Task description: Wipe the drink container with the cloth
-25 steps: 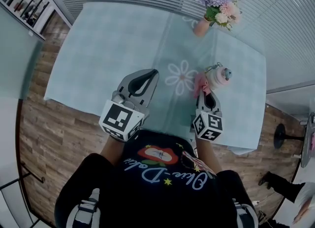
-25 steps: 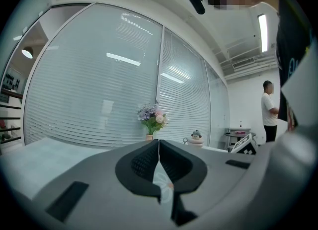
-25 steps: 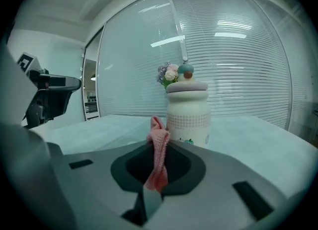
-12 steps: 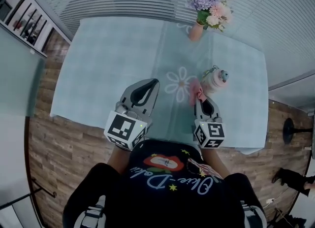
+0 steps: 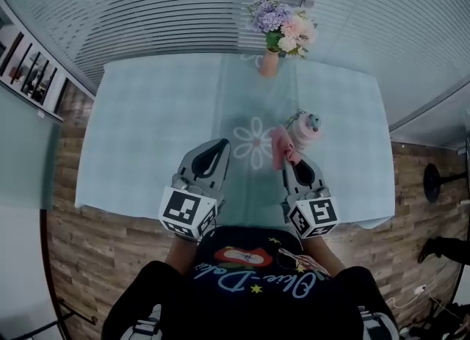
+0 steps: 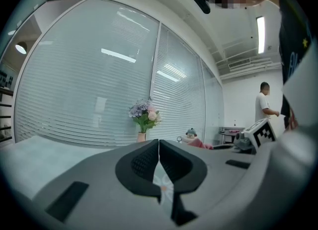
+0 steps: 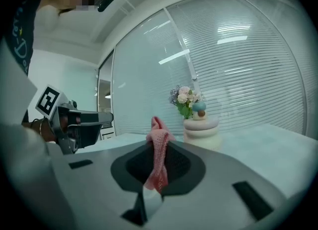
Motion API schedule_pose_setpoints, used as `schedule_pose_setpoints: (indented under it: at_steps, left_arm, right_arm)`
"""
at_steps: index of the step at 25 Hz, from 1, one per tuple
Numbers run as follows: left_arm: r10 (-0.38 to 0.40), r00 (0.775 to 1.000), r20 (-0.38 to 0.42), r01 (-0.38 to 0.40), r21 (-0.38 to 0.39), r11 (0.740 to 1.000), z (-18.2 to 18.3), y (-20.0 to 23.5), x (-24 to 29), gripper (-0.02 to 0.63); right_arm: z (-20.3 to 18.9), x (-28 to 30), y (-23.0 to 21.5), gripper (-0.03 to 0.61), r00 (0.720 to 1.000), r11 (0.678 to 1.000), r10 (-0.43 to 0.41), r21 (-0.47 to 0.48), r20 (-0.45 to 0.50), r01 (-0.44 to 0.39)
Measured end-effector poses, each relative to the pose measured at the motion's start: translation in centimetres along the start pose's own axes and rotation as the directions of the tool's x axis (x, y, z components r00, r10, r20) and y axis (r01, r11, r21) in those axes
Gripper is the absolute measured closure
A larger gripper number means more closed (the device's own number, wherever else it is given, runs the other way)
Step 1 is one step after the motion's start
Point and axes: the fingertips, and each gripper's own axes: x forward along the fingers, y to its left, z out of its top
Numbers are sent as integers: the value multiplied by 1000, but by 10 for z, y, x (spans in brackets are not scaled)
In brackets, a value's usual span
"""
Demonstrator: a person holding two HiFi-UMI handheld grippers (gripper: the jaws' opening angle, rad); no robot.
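The drink container (image 5: 305,130) is a cream, ribbed bottle with a small blue figure on its lid; it stands upright on the right half of the pale blue tablecloth (image 5: 147,125). It also shows in the right gripper view as the container (image 7: 201,127), just right of my jaws. My right gripper (image 5: 288,157) is shut on a pink knitted cloth (image 5: 280,147), which sticks up between the jaws as the cloth (image 7: 158,149), a little short of the container. My left gripper (image 5: 218,145) hovers over the table's near middle, shut and holding nothing.
A pink vase of flowers (image 5: 277,29) stands at the table's far edge. White slatted blinds (image 5: 183,8) run behind the table. A wooden floor (image 5: 66,258) lies to the near left. In the left gripper view a person (image 6: 263,107) stands in the background.
The head view has shifted, so table and vase sit lower in frame. Both grippers keep their places relative to the table, the right still holding the cloth near the container.
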Motion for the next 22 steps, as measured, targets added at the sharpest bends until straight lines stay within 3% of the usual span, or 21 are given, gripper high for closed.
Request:
schedule_pose_setpoints:
  at_steps: [13, 22]
  left_arm:
    - [-56, 998, -16, 56, -10, 998, -9, -14, 15, 609]
    - [-60, 998, -17, 59, -21, 998, -12, -18, 14, 609]
  right_arm:
    - [10, -9, -3, 554, 1000, 999, 10, -49, 7, -10]
    - [13, -14, -9, 554, 1000, 999, -2, -33, 18, 2]
